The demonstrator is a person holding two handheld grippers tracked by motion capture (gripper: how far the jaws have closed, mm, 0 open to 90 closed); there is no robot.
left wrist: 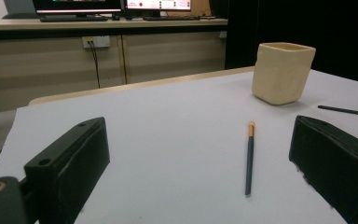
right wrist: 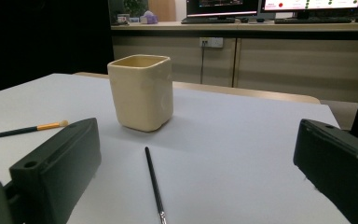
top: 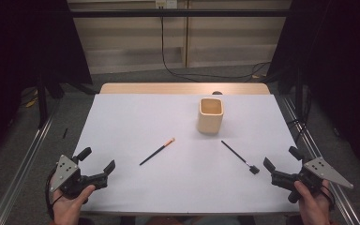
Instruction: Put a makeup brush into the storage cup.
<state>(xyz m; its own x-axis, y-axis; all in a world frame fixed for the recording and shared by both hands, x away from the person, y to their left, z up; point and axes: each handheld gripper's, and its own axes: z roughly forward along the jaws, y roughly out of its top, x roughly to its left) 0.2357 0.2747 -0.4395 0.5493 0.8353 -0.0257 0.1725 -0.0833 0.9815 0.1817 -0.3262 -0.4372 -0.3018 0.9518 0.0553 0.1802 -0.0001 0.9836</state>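
A cream square cup (top: 210, 115) stands upright right of the table's middle; it appears in the left gripper view (left wrist: 282, 72) and the right gripper view (right wrist: 141, 91). A dark brush with an orange tip (top: 157, 151) (left wrist: 250, 156) (right wrist: 24, 129) lies left of the cup. A second black brush (top: 239, 157) (right wrist: 153, 182) lies to the cup's front right, its head toward the right hand. My left gripper (top: 99, 158) rests open at the front left corner, with nothing between its jaws. My right gripper (top: 281, 157) stands open at the front right, close to the black brush's head.
A white sheet (top: 122, 122) covers the table, with a wooden strip (top: 183, 88) bare at the far edge. Metal rails (top: 23, 168) run along both sides. Dark curtains, cables and a desk with monitors (left wrist: 112, 7) lie beyond the table.
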